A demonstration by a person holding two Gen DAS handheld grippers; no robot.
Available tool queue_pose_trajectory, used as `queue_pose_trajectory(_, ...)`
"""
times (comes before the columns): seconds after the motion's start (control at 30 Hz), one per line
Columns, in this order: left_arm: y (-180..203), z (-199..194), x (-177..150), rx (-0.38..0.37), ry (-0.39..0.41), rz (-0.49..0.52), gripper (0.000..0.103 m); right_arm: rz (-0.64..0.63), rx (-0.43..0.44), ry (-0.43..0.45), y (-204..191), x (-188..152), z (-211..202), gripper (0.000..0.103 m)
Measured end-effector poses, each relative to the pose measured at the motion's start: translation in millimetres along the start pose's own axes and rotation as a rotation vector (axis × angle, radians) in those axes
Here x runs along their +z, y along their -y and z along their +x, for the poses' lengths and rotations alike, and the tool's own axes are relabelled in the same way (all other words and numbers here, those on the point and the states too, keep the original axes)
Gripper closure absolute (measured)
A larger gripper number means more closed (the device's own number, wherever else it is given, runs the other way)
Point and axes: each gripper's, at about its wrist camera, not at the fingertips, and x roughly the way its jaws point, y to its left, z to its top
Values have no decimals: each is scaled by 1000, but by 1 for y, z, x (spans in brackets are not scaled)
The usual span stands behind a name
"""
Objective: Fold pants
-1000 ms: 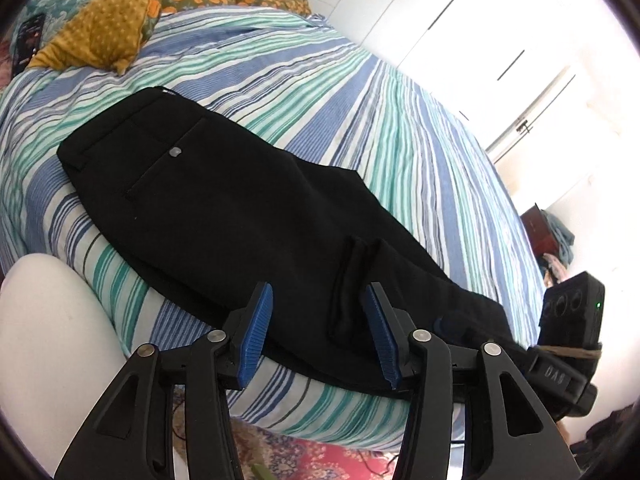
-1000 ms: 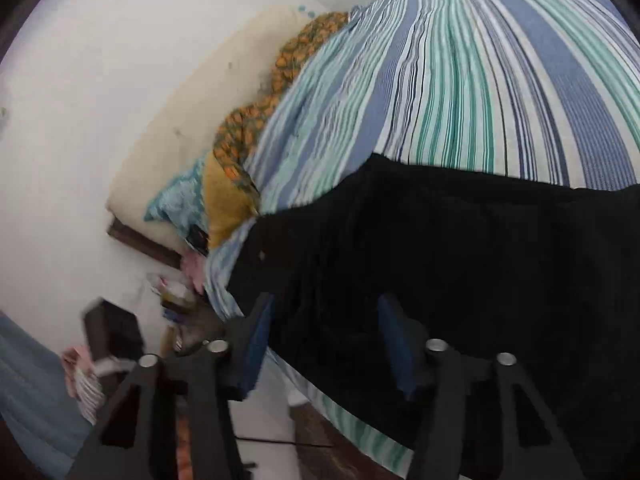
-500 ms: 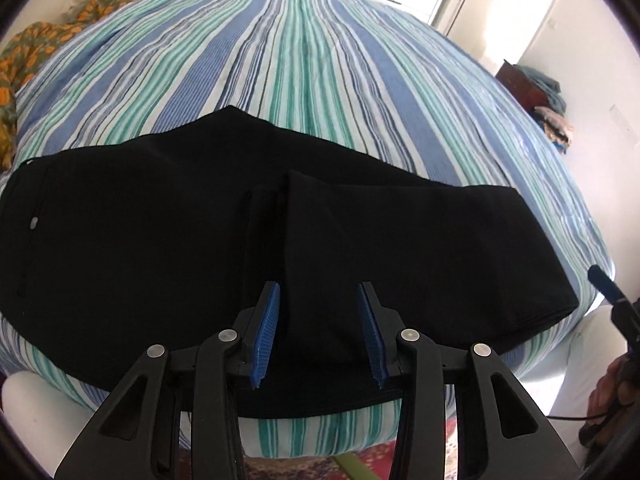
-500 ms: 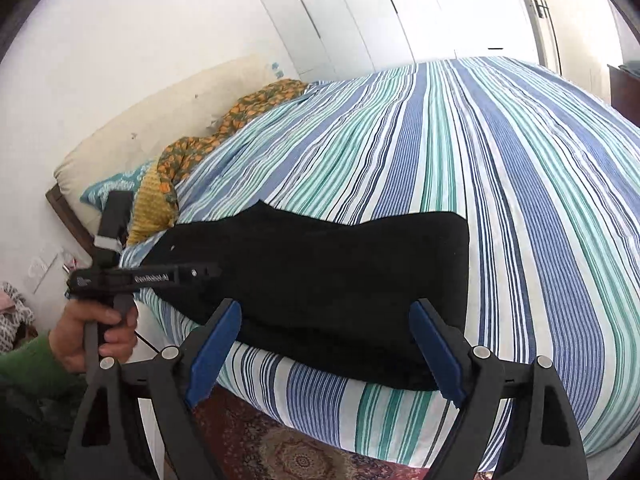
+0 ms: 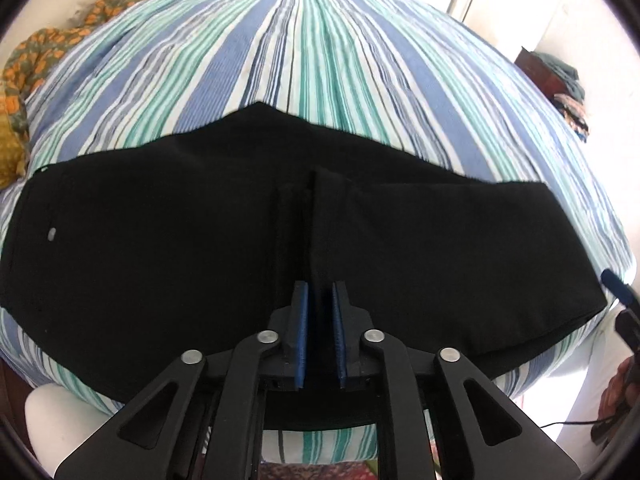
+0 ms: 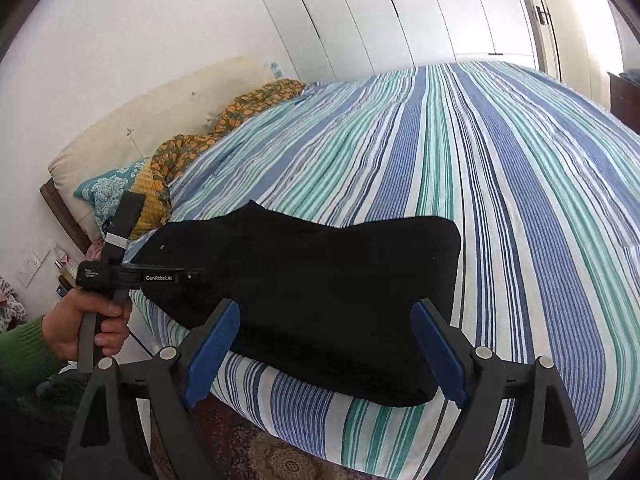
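left wrist view: left claw [image 5: 320,334] pinches a pants [image 5: 160,248] ridge; right claw [image 6: 326,354] gapes wide, holding nothing.

The pants [image 5: 200,248] lie across the near edge of the bed [image 5: 320,60], waist toward 9 o'clock, leg ends toward 3 o'clock; a raised fold of them stands between the fingers of the left gripper [image 5: 320,332] at 6 o'clock; the right gripper [image 6: 324,356] sits before the bed's edge, apparently clear of the cloth; pillows [image 6: 104,192] lie at 9 o'clock by the headboard; the wardrobe [image 6: 400,12] stands behind the bed at 12 o'clock
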Motion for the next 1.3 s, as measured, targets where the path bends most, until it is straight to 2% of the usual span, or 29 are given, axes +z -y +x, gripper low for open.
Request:
queue_pose_trajectory(0.03,-4,-7,1,-5,36,-30,59,5,2,-12,1,-1,3,16)
queue_pose_trajectory(0.07,-9,-14,2,-8,74,-66,38,10,3,-16,1,-3,4,16)
queue_pose_trajectory(0.1,-14,-15,4,-7,89,-91,34,11,2,-13,2,-3,3,16)
queue_pose_trajectory(0.17,-20,-2,12,8,31,-112,36,14,1,2,2,-3,1,16)
queue_pose_trajectory(0.33,-1,39,17,-55,-134,-59,36,42,6,2,8,-4,0,16)
queue_pose_trajectory(0.37,6,43,16,-35,-142,-35,38,39,1,8,8,-4,-2,16)
queue_pose_trajectory(0.4,12,44,11,-13,-132,-7,73,35,-5,16,8,-4,-5,16)
queue_pose_trajectory(0.43,17,43,10,-25,-127,12,87,31,-11,24,8,-4,-7,16)
queue_pose_trajectory(0.5,16,33,13,-48,-98,4,91,27,-27,30,9,-4,-12,16)
queue_pose_trajectory(0.6,0,10,17,-49,-27,-32,93,38,-70,-32,15,-8,-13,16)
queue_pose_trajectory(0.73,-21,15,11,-49,-39,-105,95,37,-215,-145,21,-18,3,16)
queue_pose_trajectory(0.8,-23,19,6,-61,-44,-126,95,13,-245,-190,22,-18,16,16)
queue_pose_trajectory(0.9,-22,20,2,-56,-36,-119,95,-61,-353,-264,21,-23,35,17)
queue_pose_trajectory(0.97,-16,24,-3,-84,-47,-112,95,-15,-480,-218,32,-20,22,14)
queue_pose_trajectory(1.0,-12,26,-6,-64,-47,-90,95,30,-463,-207,42,-19,17,14)
queue_pose_trajectory(1.07,-5,29,-9,-19,-43,-34,95,93,-417,-261,54,-23,18,14)
queue_pose_trajectory(1.17,-3,28,-12,-15,-36,-24,94,104,-320,-305,45,-18,7,15)
queue_pose_trajectory(1.27,-5,31,-16,-19,-33,-28,93,79,-233,-232,31,2,-22,14)
queue_pose_trajectory(1.3,-3,31,-15,-19,-32,-28,93,82,-171,-197,27,13,-28,14)
